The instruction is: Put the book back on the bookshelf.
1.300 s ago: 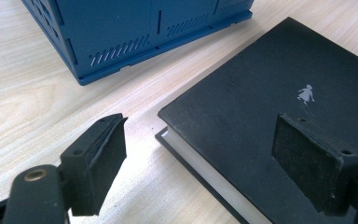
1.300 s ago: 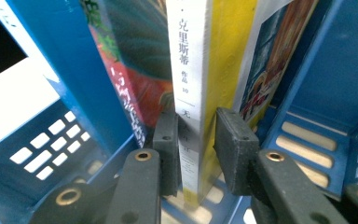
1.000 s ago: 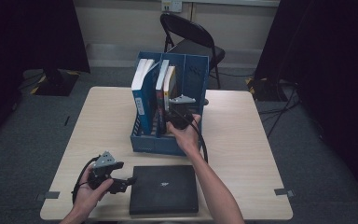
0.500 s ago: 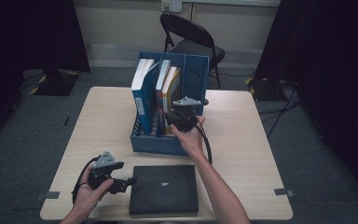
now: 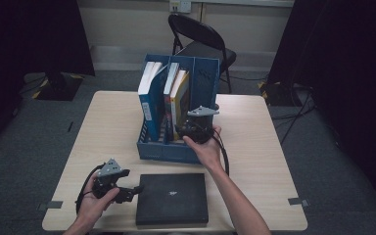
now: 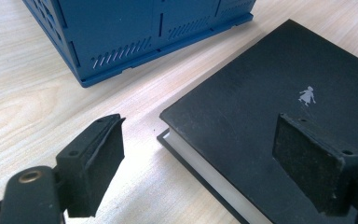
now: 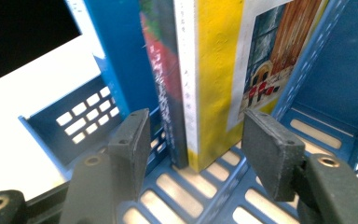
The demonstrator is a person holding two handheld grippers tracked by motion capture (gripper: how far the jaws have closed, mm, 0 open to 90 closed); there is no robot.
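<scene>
Matt black book (image 5: pixel 172 198), perhaps cloth-covered

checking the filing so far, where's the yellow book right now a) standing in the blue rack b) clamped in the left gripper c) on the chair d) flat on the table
a: the yellow book stands upright in the blue rack, between the open pads of the right gripper, which do not press on it.
</scene>
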